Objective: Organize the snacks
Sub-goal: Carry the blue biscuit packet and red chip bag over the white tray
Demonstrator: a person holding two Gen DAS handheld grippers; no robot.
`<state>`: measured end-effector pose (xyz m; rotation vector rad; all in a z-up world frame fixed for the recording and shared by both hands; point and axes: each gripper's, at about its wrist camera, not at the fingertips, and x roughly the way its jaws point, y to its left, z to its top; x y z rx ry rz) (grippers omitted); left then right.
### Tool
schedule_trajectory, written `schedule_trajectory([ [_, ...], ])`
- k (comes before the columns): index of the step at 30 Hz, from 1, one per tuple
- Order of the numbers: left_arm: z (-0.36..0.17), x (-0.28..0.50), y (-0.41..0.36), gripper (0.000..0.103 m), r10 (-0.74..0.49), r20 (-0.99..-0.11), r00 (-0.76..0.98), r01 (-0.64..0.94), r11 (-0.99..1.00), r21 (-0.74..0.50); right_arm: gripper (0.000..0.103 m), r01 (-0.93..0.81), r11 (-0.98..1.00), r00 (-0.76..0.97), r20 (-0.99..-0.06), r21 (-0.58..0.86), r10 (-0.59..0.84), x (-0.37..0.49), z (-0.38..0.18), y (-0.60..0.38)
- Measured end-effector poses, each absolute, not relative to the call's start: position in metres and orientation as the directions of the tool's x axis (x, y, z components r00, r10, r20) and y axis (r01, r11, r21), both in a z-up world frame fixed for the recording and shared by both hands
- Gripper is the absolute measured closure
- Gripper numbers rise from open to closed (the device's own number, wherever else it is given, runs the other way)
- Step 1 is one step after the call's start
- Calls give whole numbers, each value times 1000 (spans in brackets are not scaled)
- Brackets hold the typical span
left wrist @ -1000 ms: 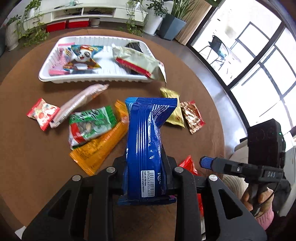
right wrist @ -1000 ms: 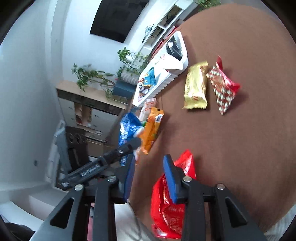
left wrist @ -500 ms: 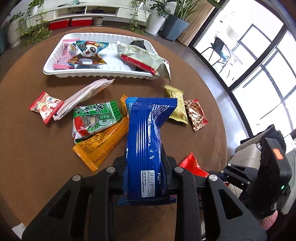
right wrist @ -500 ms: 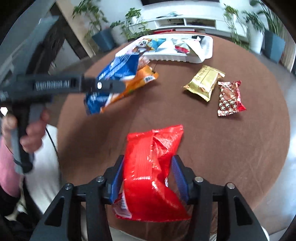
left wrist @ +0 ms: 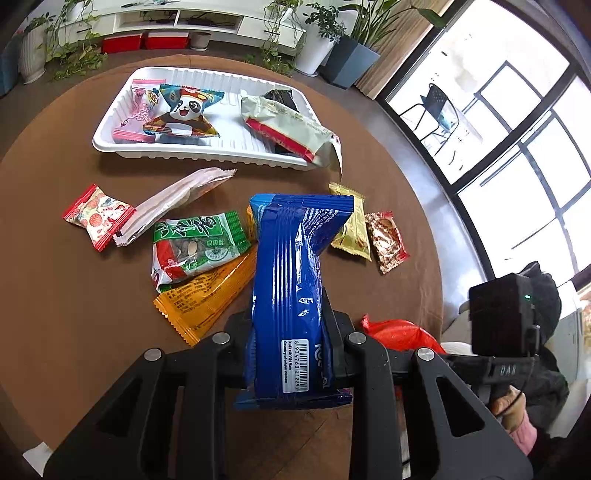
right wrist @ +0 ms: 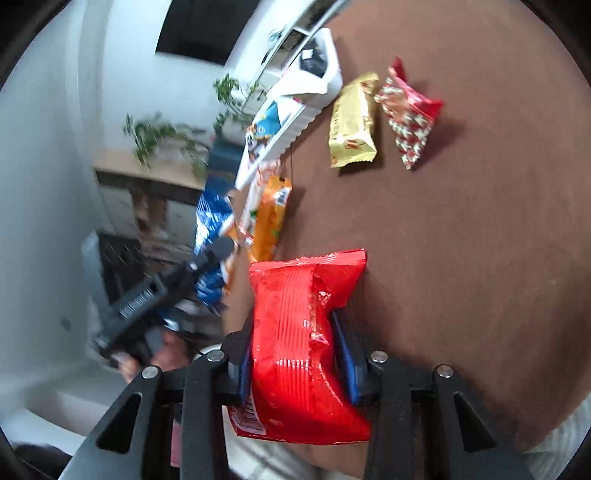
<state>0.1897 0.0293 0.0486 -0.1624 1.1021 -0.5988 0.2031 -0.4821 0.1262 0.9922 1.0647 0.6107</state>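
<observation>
Both grippers carrying snack packs near the white tray (left wrist: 110, 142).

L gripper (left wrist: 291, 332) fingers clenched on blue biscuit pack (left wrist: 291, 280), stiff-ish, gripped low by barcode end, hanging over table (left wrist: 55, 295) short of tray. R gripper (right wrist: 295, 347) fingers closing on red crinkly bag (right wrist: 295, 332): light, soft, slippery foil, so gripping mid-body. L view showing tray contents; R view blurring them, tray at its far edge.

Beyond the far edge of the round brown tabletop (left wrist: 55, 295) stand potted plants (left wrist: 314, 33), a low white shelf unit (left wrist: 177, 18) and red boxes (left wrist: 144, 40). Tall black-framed windows (left wrist: 517, 129) fill the right side.
</observation>
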Motion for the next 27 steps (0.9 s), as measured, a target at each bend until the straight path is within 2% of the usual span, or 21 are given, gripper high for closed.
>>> schedule_trajectory([
  [4, 53, 195, 32, 79, -542, -781, 311, 366, 826, -428, 63, 80, 330, 412, -333, 941, 848, 208, 116, -485],
  [8, 57, 204, 33, 79, -547, -778, 311, 356, 825, -438, 63, 71, 278, 434, -281, 958, 856, 218, 122, -482],
  [16, 73, 244, 33, 79, -541, -773, 332, 335, 834, -439, 63, 13, 275, 476, -248, 961, 844, 268, 151, -469],
  [27, 107, 331, 20, 79, -488, -776, 399, 327, 866, -377, 63, -11, 288, 543, -236, 958, 806, 346, 170, -460],
])
